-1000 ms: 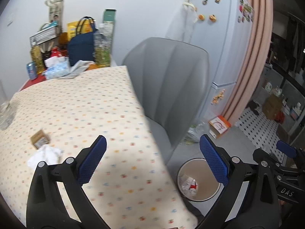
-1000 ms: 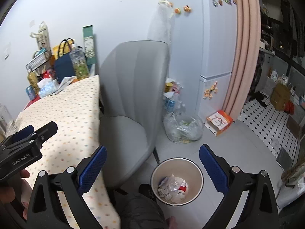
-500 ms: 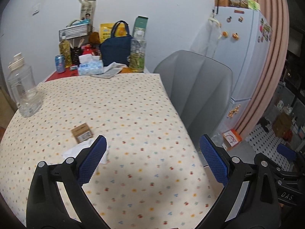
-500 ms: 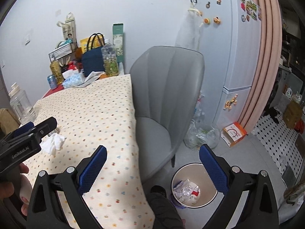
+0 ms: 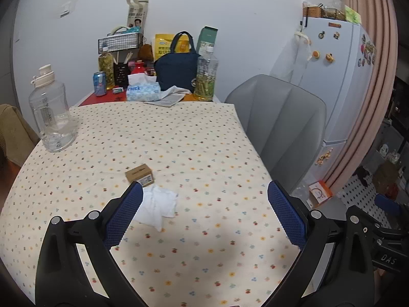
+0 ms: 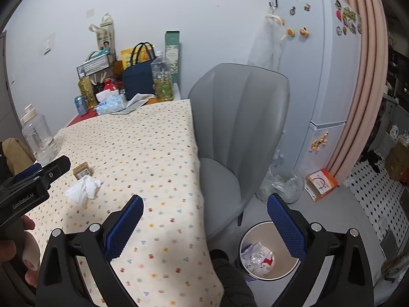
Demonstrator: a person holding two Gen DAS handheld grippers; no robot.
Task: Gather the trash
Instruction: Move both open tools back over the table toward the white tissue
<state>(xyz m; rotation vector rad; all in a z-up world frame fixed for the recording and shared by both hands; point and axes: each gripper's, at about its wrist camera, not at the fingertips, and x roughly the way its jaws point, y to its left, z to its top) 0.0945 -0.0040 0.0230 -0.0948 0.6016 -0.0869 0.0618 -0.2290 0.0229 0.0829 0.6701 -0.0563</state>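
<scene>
left hand-held gripper (image 5: 204, 211): released, empty, above bench (image 5: 204, 133) | tissue (image 5: 158, 206) on bench; just beside box (image 5: 139, 175) | right hand-held gripper (image 6: 204, 223): released, empty | bin (image 6: 258, 253) on floor beside chair (image 6: 237, 128)

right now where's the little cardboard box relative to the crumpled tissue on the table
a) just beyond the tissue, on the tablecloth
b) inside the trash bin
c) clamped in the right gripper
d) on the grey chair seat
a: the small cardboard box lies on the dotted tablecloth just past the crumpled tissue, farther from the camera; the trash bin holds other scraps, and the right gripper is open and holds nothing.
</scene>
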